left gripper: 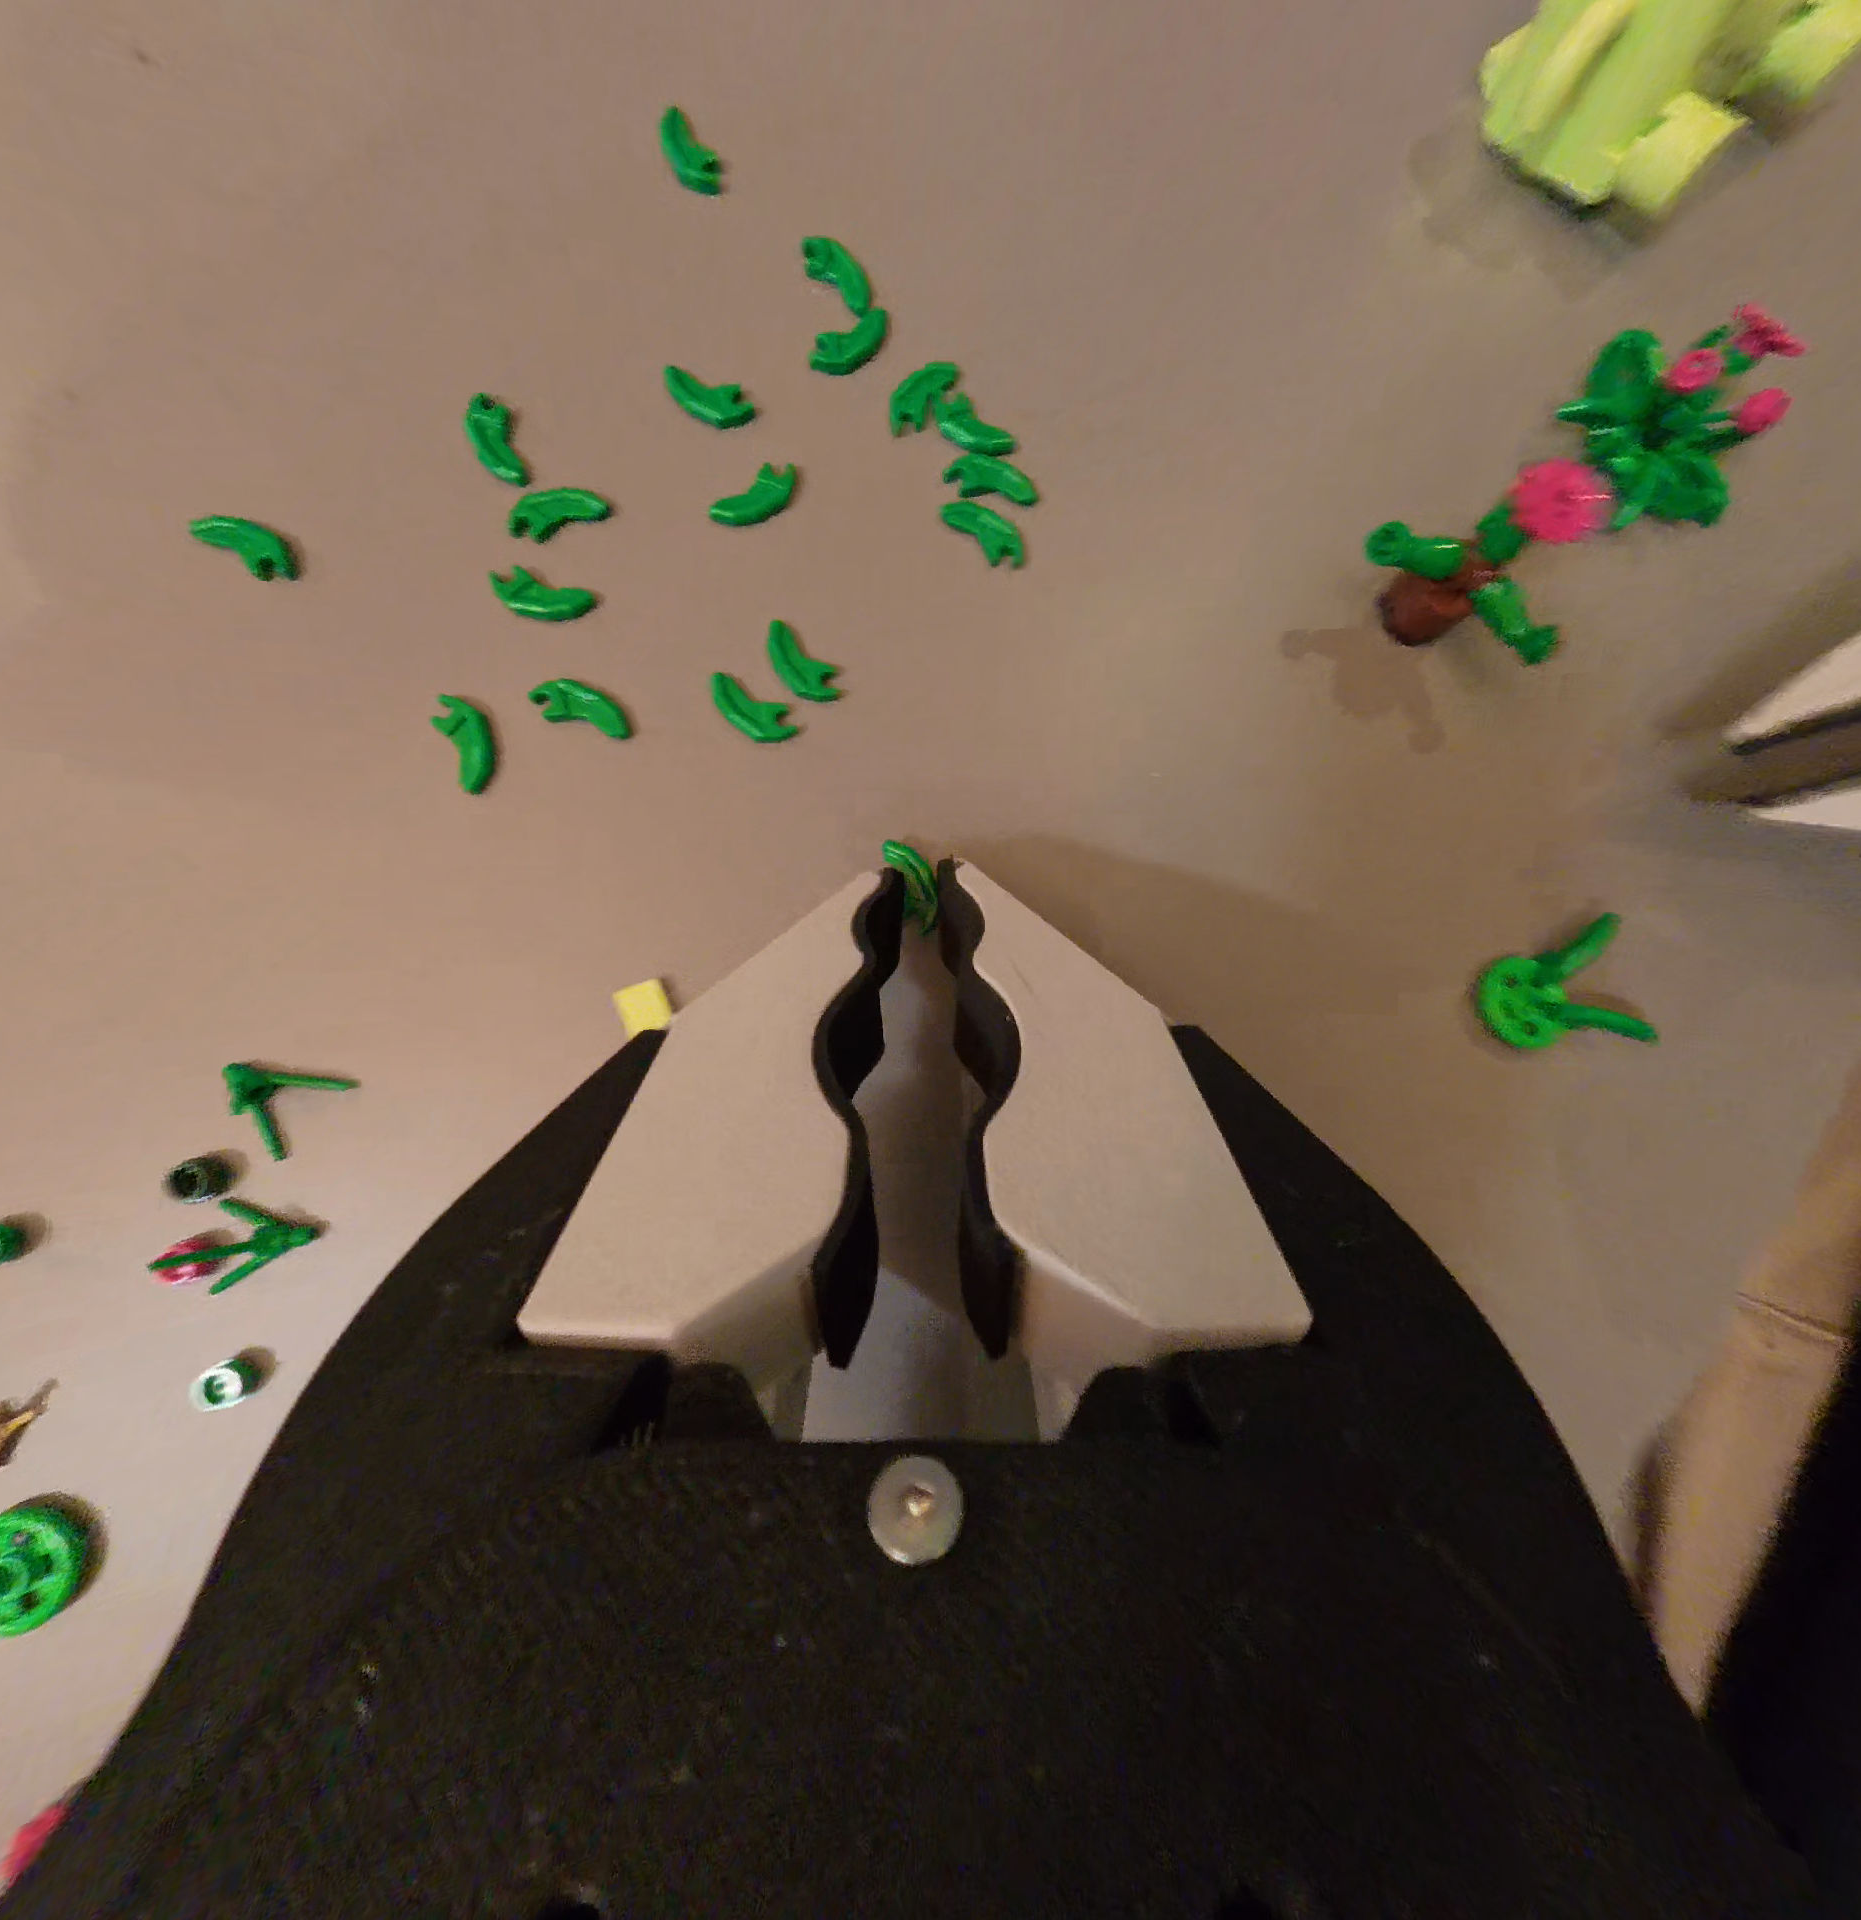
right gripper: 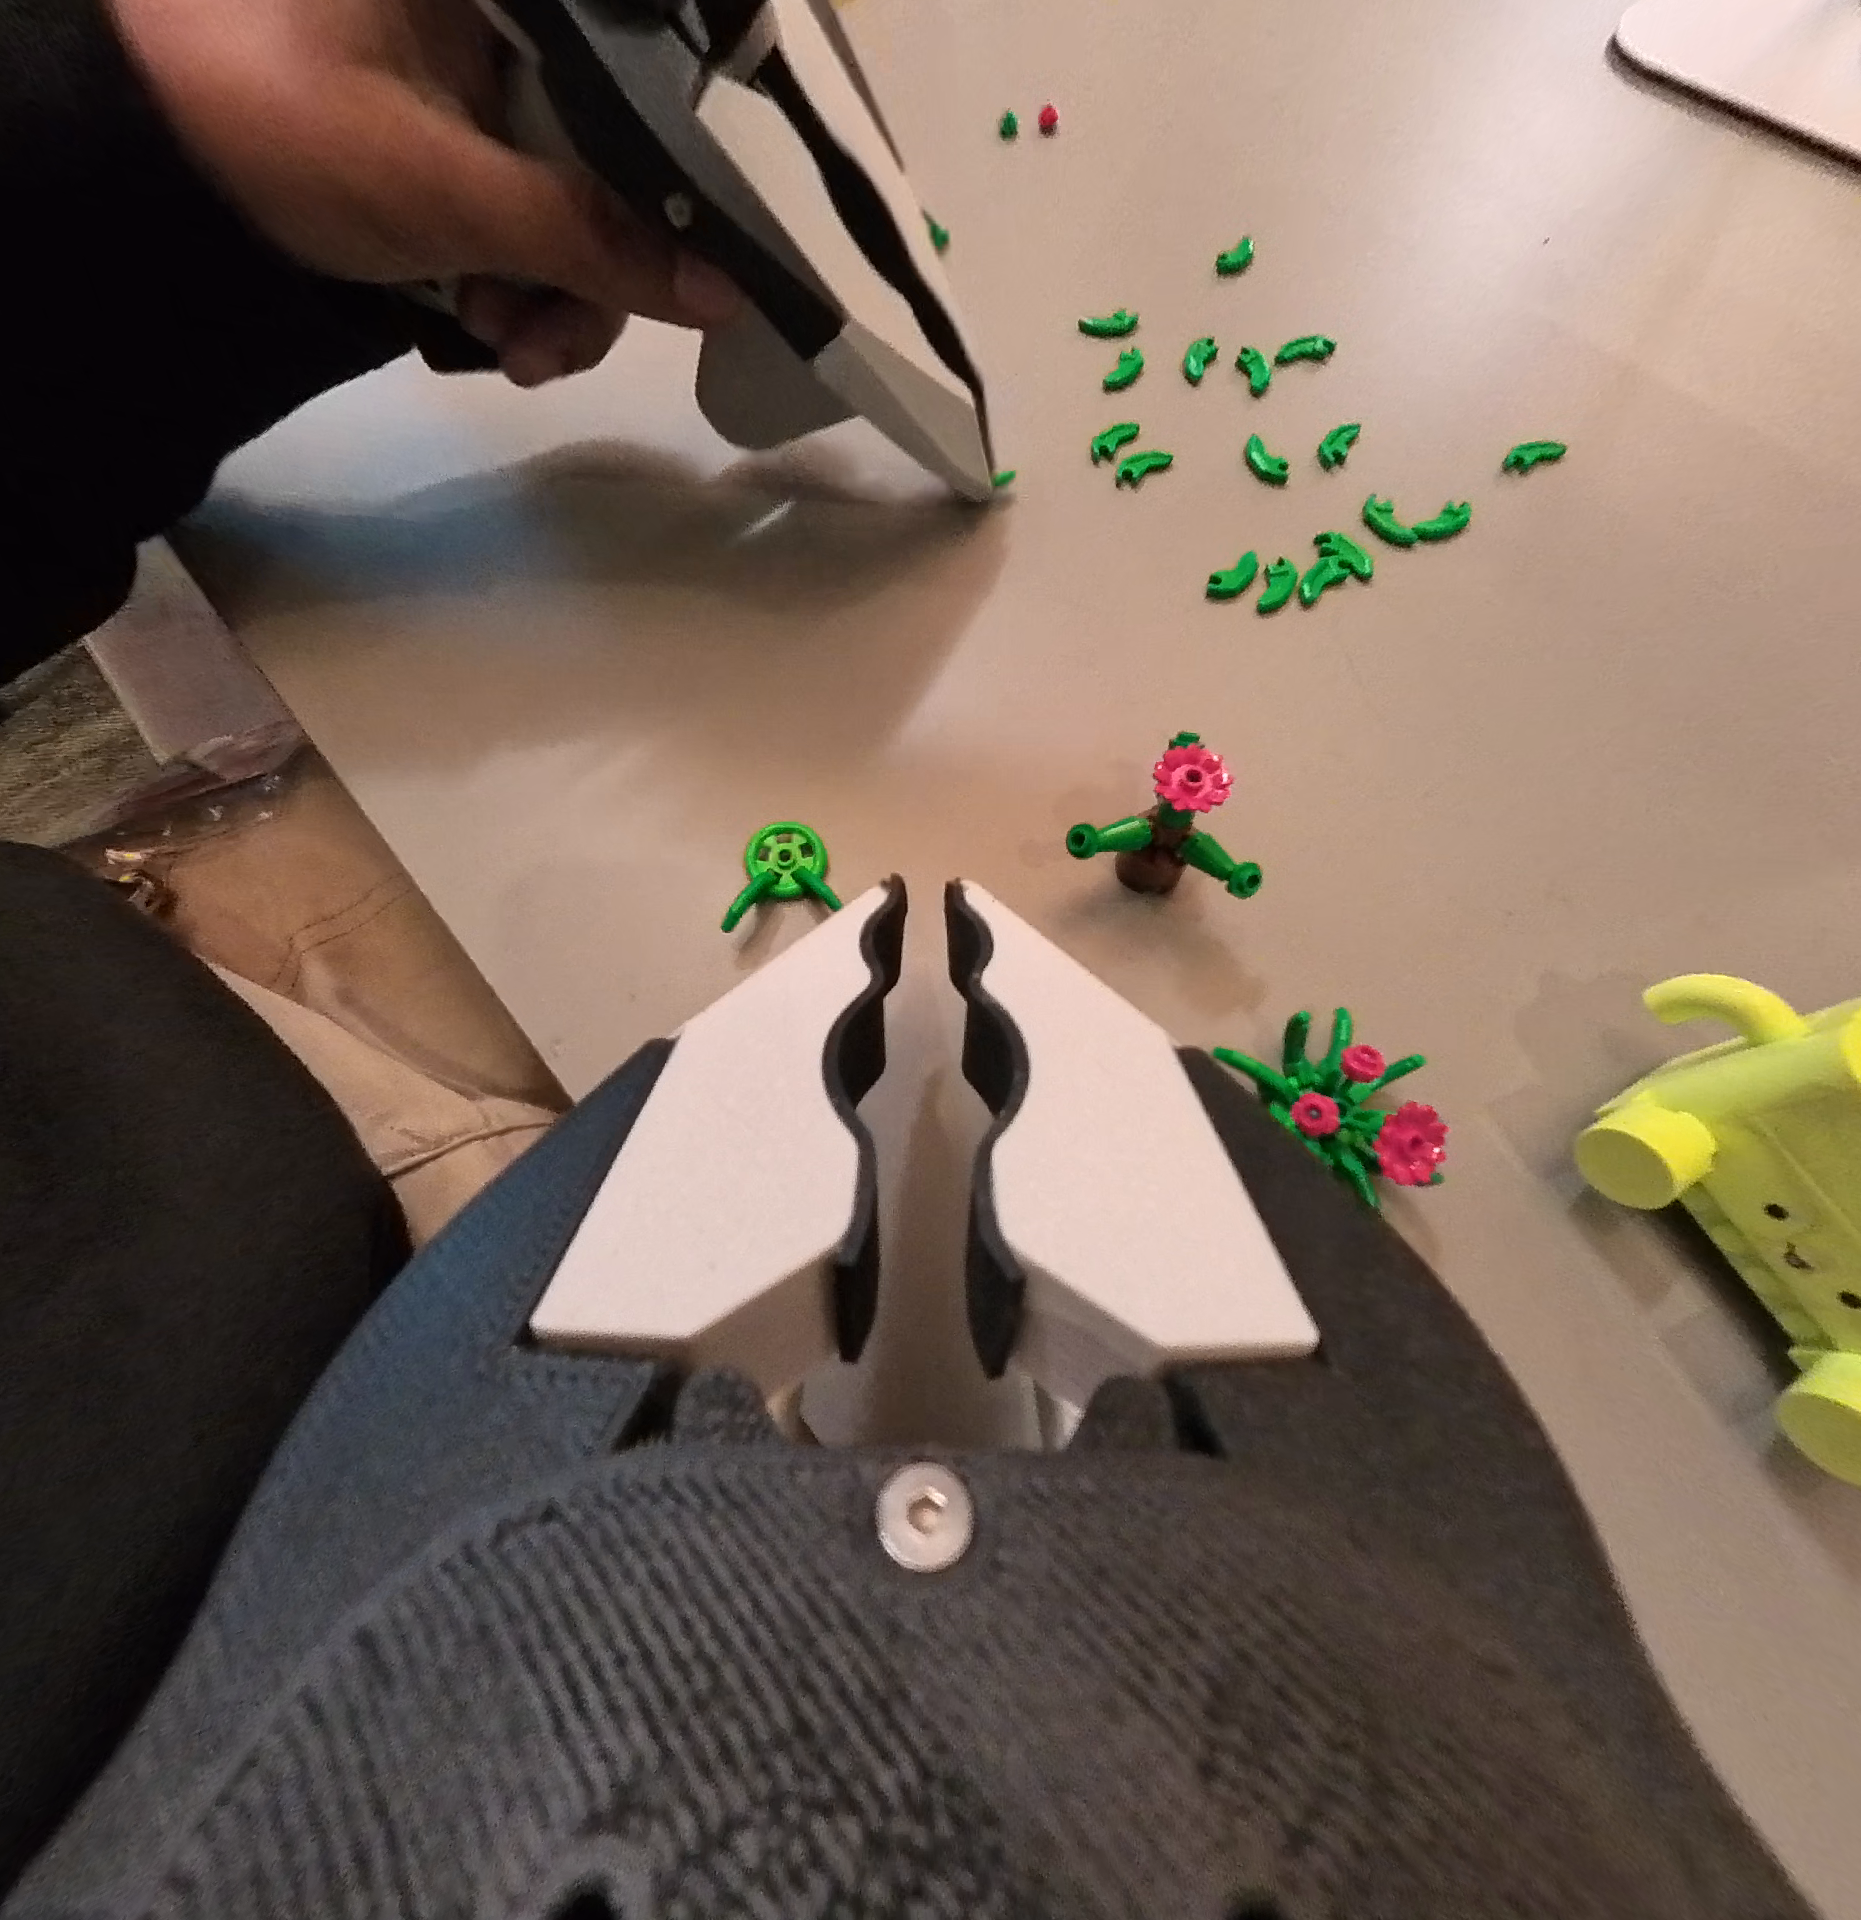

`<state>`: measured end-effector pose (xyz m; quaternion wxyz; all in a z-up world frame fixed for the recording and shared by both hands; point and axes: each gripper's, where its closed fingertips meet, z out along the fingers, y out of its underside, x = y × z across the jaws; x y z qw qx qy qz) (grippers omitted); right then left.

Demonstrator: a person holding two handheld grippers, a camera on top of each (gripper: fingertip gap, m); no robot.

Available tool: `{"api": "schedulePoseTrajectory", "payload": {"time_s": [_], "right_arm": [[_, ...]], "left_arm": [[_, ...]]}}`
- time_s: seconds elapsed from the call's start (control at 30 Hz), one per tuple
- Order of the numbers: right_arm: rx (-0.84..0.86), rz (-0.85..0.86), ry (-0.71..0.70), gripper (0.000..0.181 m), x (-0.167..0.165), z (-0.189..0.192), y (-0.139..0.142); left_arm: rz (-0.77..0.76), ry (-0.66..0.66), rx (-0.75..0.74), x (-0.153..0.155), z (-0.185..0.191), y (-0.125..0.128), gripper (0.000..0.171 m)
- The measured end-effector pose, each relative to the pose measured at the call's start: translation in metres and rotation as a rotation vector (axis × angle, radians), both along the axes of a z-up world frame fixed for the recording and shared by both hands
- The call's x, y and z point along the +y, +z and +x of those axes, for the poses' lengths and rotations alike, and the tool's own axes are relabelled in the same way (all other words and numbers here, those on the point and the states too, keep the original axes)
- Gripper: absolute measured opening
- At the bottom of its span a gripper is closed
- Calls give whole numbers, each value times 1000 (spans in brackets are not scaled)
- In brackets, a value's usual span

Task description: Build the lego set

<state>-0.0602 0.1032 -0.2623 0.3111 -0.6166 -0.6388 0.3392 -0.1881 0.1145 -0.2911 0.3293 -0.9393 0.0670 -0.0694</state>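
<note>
Pinching a small curved green plastic leaf piece point(left gripper: 913, 883) upright at its tips, our left gripper point(left gripper: 918, 891) sat well left of the brown-stemmed pink flower assembly point(right gripper: 1165, 831), which was nearer our empty, slightly parted right gripper point(right gripper: 924, 896).

text: none legible | labels: none | numbers: none

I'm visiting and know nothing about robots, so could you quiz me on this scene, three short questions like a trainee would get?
1. True or false: the left gripper is pinching a small green leaf piece.
2. What colour are the flowers on the small plant standing in its brown pot?
3. Is the right gripper A) holding the green wheel piece, B) holding nothing, or C) holding the yellow-green object?

Key:
1. True; its tips are down at the table.
2. Pink.
3. B; its jaws stand slightly apart, empty.
</note>
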Motion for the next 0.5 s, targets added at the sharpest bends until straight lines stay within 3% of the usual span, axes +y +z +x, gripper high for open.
{"api": "schedulePoseTrajectory", "payload": {"time_s": [0.13,0.23,0.5], "right_arm": [[142,19,94,2,-12,-4,25],[248,-26,231,10,-30,-4,42],[248,231,455,16,-42,5,37]], "left_arm": [[21,-174,-188,-15,50,19,5],[28,-334,-349,-32,89,33,6],[41,-567,-687,-58,137,63,5]]}}
